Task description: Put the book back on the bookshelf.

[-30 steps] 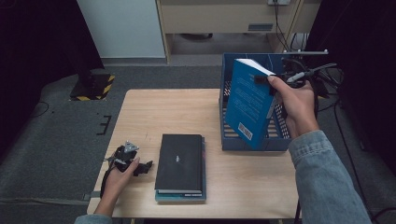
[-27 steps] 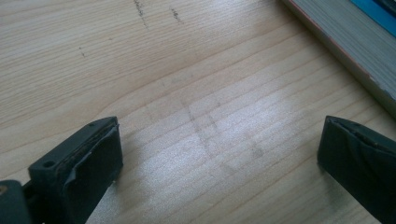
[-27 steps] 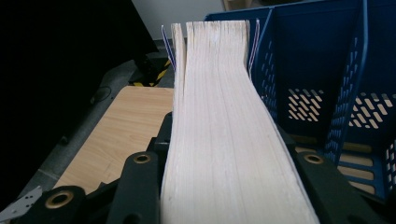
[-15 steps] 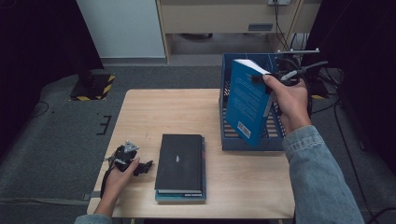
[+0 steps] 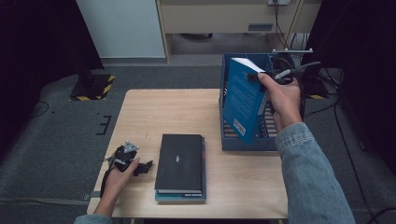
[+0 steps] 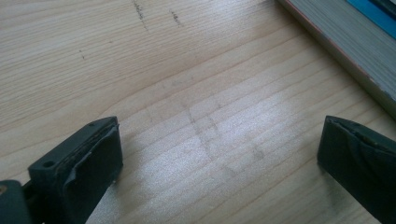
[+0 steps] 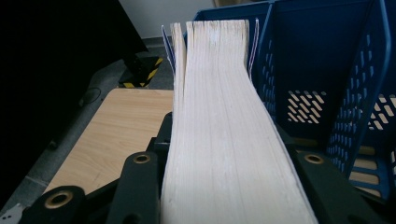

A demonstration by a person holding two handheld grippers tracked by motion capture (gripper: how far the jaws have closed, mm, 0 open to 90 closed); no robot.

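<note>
Right claw [image 5: 258, 78] sits in the upper right of the high view, clamped on a blue book [image 5: 243, 105]. The grip is on the book's upper edge. The book hangs upright, slightly tilted, with its lower corner down at the front wall of a blue rack [image 5: 247, 143]. A barcode label shows near the book's lower end.

In the right gripper view the book's pale page block [image 7: 219, 121] runs up the middle of the frame, with a black jaw pressed against each side at the bottom. The blue cover edges flank the pages at the top. The rack's slotted blue walls [image 7: 322, 79] stand to the right of the book, and the tan table [image 7: 116, 130] lies at lower left.

Left claw [image 5: 140, 167] rests at the lower left of the high view, low on the table [image 5: 154, 112] in the person's hand, just left of a stack of books [image 5: 181, 165]. The top book of the stack is black, with a teal one under it. In the left gripper view its jaws stand wide apart with bare wood grain between them, nothing held. The page edge of the stack [image 6: 345, 51] crosses the upper right corner of that frame.

The rack stands on the right side of the table, well apart from the stack. A denim sleeve [image 5: 308, 177] comes in from the lower right.
</note>
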